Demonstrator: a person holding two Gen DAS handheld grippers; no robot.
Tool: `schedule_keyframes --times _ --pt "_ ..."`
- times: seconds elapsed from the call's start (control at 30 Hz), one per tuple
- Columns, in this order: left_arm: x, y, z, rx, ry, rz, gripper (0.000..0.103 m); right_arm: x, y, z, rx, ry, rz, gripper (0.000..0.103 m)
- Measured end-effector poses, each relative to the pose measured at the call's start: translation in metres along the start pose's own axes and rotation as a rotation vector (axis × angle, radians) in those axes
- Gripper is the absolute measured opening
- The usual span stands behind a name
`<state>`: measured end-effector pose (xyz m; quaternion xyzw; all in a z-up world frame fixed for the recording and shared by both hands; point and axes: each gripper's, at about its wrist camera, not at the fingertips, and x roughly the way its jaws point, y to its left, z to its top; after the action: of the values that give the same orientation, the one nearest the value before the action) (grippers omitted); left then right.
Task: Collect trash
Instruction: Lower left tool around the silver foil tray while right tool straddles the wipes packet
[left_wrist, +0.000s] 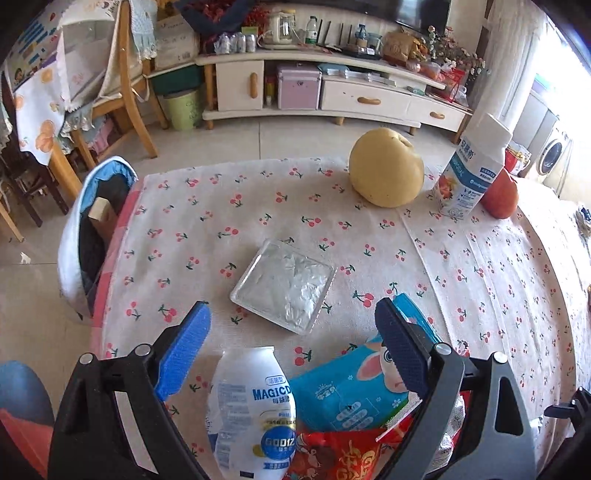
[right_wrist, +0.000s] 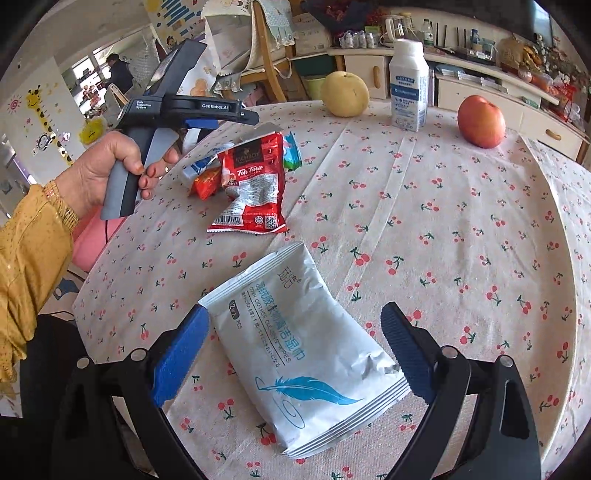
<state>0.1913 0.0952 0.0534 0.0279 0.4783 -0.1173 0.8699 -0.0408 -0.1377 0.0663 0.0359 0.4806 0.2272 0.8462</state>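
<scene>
Your right hand-held gripper (right_wrist: 295, 350) hangs spread over the white wipes packet (right_wrist: 301, 354), fingers either side of it, apparently placed to pinch this trash. Your left hand-held gripper (left_wrist: 291, 339), also spread and holding nothing, hovers above a clustered litter pile: yogurt bottle (left_wrist: 251, 410), blue tissue pack (left_wrist: 351, 391), red wrapper (left_wrist: 340, 454). Beyond lie the foil tray (left_wrist: 284, 284) and fruit on the table (left_wrist: 480, 295).

Black frames with silver pivot screws are carrying ribbed blue pads on both tongs (left_wrist: 291, 339) (right_wrist: 295, 339). The left hand (right_wrist: 107, 173), at the frame's left, is wearing a mustard sleeve and gold bracelet.
</scene>
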Motion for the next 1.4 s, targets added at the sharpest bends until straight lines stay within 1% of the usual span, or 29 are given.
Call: schedule_keyframes --times 0.1,0.2,0.27,0.37,0.43,0.53,0.57,0.6,0.7,0.77,0.87,0.97,1.03,1.1,1.17,1.3,1.4 --pt "0.016 -0.001 0.002 0.014 0.031 -0.001 0.091 0.005 -0.002 -0.001 0.003 0.02 0.014 0.093" --pt "0.029 -0.004 0.005 0.041 0.064 0.023 0.091 0.011 -0.003 -0.003 0.002 0.045 0.015 0.093" --pt "0.034 -0.007 0.009 0.055 0.079 0.021 0.091 0.014 -0.002 -0.004 -0.001 0.053 0.012 0.093" --pt "0.039 -0.012 0.013 0.076 0.088 0.021 0.09 0.015 -0.002 -0.004 -0.003 0.056 0.013 0.094" --pt "0.044 -0.013 0.015 0.076 0.101 0.028 0.084 0.016 -0.002 -0.004 -0.003 0.058 0.012 0.094" --pt "0.046 -0.013 0.017 0.079 0.088 0.042 0.084 0.016 -0.003 -0.004 -0.003 0.058 0.012 0.094" --pt "0.046 -0.012 0.018 0.075 0.083 0.044 0.081 0.016 -0.003 -0.004 -0.003 0.057 0.011 0.094" --pt "0.045 -0.013 0.018 0.072 0.078 0.049 0.074 0.016 -0.003 -0.003 -0.004 0.057 0.009 0.094" --pt "0.041 -0.011 0.018 0.059 0.063 0.051 0.063 0.017 -0.002 -0.003 -0.012 0.058 0.004 0.094" --pt "0.04 -0.013 0.016 0.068 0.056 0.055 0.062 0.017 -0.002 -0.003 -0.017 0.056 0.003 0.094" --pt "0.04 -0.019 0.013 0.098 0.053 0.061 0.062 0.017 -0.003 -0.003 -0.012 0.054 0.006 0.094" --pt "0.04 -0.025 0.011 0.152 0.05 0.068 0.063 0.017 -0.003 -0.003 -0.011 0.052 0.006 0.094" --pt "0.042 -0.029 0.011 0.183 0.056 0.087 0.068 0.018 -0.002 -0.003 -0.01 0.053 0.006 0.094" --pt "0.045 -0.03 0.013 0.202 0.061 0.114 0.078 0.019 -0.002 -0.003 -0.011 0.054 0.005 0.095" --pt "0.048 -0.025 0.017 0.183 0.066 0.122 0.082 0.019 -0.002 -0.003 -0.011 0.056 0.003 0.095" --pt "0.053 -0.016 0.02 0.123 0.083 0.095 0.082 0.021 -0.002 -0.003 -0.014 0.059 -0.001 0.095" --pt "0.054 -0.016 0.021 0.122 0.08 0.092 0.082 0.021 -0.003 -0.003 -0.012 0.06 -0.003 0.095"
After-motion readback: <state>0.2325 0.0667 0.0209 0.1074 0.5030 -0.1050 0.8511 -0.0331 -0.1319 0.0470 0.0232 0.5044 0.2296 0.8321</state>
